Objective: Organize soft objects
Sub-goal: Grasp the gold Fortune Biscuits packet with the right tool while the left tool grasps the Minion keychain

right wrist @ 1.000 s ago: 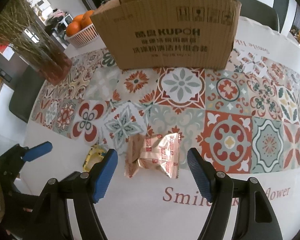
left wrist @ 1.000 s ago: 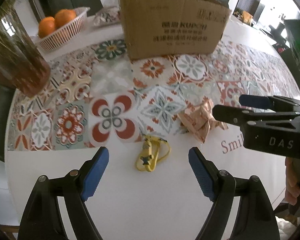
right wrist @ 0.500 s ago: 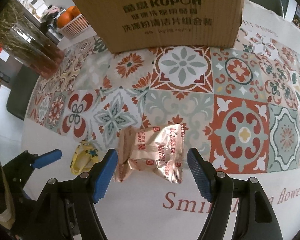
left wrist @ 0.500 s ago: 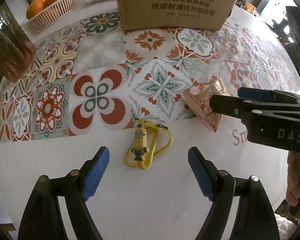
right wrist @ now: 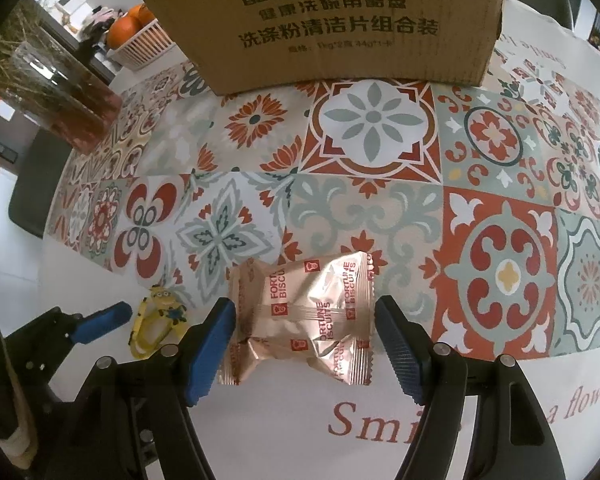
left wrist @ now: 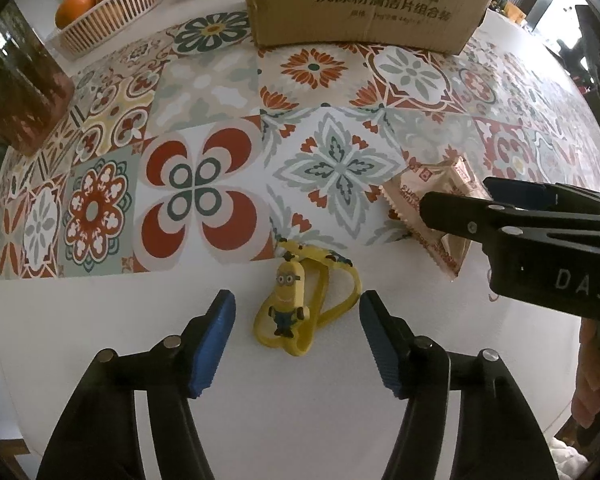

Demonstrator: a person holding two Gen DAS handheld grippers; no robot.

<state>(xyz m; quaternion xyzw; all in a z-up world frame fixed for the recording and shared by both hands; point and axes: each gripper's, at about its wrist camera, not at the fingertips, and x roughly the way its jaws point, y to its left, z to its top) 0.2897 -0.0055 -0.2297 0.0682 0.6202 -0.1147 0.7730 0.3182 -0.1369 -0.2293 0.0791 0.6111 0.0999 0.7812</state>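
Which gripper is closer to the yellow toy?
Left. The left gripper straddles the yellow toy, jaws just narrowing, not touching. The right gripper sits off to its side, around the biscuit packet.

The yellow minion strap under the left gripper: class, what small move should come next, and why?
Probably close the left gripper on the yellow minion strap. Its jaws have just been closing and straddle the strap on the tablecloth, but the pads do not yet press it.
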